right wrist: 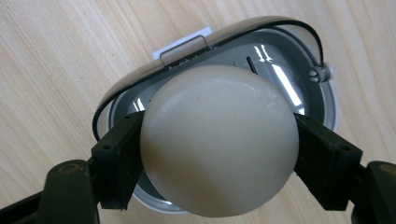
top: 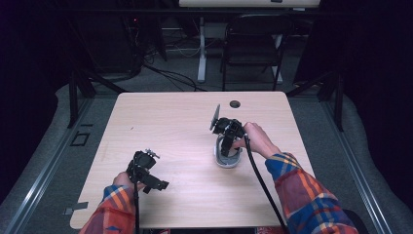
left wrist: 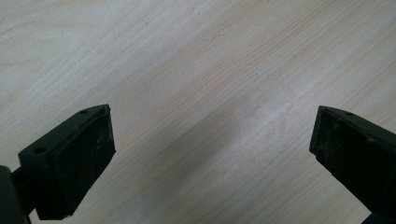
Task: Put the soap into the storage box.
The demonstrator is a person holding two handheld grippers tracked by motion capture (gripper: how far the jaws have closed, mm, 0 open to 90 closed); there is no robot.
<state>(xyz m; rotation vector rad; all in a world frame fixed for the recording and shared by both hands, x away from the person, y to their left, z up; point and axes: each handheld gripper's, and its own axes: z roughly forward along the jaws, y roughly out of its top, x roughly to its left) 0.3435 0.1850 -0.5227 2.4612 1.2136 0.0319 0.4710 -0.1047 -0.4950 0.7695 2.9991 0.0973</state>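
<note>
A pale, cream egg (right wrist: 219,140) is clamped between the two black jaws of my right gripper (right wrist: 218,156). Just beyond it, a grey oval holder (right wrist: 327,102) with a shiny inside and a black wire around its rim lies on the table. In the high view the right gripper (top: 228,145) points down over that holder (top: 229,164), right of the table's middle. My left gripper (top: 152,181) hovers near the front left of the table. Its jaws stand wide apart around my left gripper's gap (left wrist: 212,144), with bare wood between them.
The light wooden table (top: 175,122) has a round cable hole (top: 235,104) near its far edge. A white label (right wrist: 180,42) pokes out from under the holder. A black chair (top: 253,44) and cables stand on the floor beyond the table.
</note>
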